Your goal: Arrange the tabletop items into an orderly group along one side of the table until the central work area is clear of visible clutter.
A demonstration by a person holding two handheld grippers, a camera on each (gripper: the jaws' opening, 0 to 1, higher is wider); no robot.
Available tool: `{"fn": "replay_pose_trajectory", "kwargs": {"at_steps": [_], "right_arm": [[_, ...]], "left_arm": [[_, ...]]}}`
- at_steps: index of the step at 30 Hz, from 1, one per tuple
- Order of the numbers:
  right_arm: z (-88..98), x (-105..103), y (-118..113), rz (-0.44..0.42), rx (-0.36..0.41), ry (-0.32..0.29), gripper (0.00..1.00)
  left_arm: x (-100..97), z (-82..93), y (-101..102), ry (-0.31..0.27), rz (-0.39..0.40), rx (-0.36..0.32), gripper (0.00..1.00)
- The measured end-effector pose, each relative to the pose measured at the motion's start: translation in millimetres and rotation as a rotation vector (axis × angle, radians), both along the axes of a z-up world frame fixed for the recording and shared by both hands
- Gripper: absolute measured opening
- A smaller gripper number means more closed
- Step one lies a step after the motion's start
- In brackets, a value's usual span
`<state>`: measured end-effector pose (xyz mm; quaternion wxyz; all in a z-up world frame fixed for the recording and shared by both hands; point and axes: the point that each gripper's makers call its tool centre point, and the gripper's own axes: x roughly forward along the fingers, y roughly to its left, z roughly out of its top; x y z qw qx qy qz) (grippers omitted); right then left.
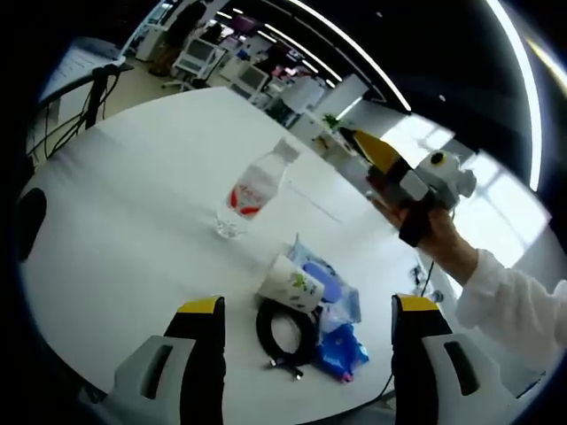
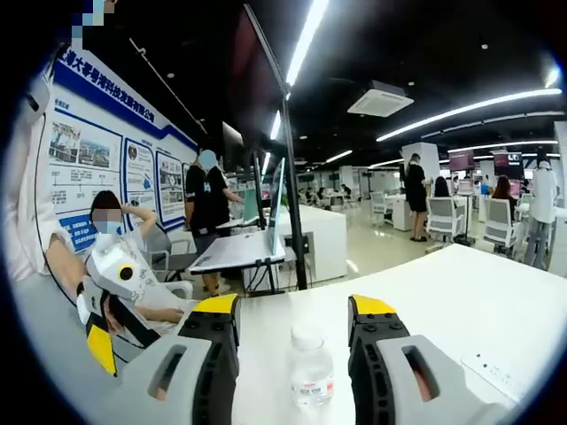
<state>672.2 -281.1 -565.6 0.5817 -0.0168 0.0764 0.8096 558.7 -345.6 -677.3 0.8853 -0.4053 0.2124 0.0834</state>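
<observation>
Left gripper view: the left gripper (image 1: 307,320) hangs above the white table (image 1: 133,221) with its 2 yellow-tipped jaws spread wide and nothing between them. Between the jaw tips lies a loose cluster near the table's edge: a white paper cup (image 1: 291,282) tipped on its side, a coiled black cable (image 1: 285,329) just below it, and blue packets (image 1: 341,305) touching the cup on its right. Farther in, well apart from that cluster, a clear water bottle (image 1: 252,189) with a red label and white cap stands alone. At right the right gripper (image 1: 361,144) is held in a hand (image 1: 438,235) over the table; whether its jaws are apart cannot be told here.

Right gripper view: the right gripper's jaws stand apart, with the water bottle's capped top (image 2: 309,365) between them, not pinched. Beyond the table stand a laptop on a stand (image 2: 239,248) and a dark pole (image 2: 279,177). A seated person (image 2: 115,257) is at left, and others stand farther back.
</observation>
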Motion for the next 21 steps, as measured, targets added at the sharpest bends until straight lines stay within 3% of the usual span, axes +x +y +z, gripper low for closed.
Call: {"fn": "replay_pose_trajectory", "kwargs": {"at_steps": [6, 10, 12, 16, 21], "right_arm": [[10.7, 3, -15, -0.041, -0.006, -0.021, 0.43], [15.5, 5, -22, -0.058, -0.010, -0.027, 0.43], [15.6, 6, -25, -0.069, -0.014, -0.030, 0.42], [8.1, 4, -33, -0.076, -0.052, 0.010, 0.43], [-25.8, 4, -52, -0.087, -0.192, -0.068, 0.43]], "left_arm": [[-0.9, 0.0, -1, -0.013, 0.020, -0.047, 0.73], [0.4, 2.3, -2, -0.013, 0.011, -0.023, 0.73], [0.2, 2.8, -1, 0.009, -0.020, 0.049, 0.73], [3.3, 12.3, 7, 0.032, -0.064, 0.256, 0.74], [4.6, 12.3, 1, 0.064, -0.110, 0.337, 0.79]]}}
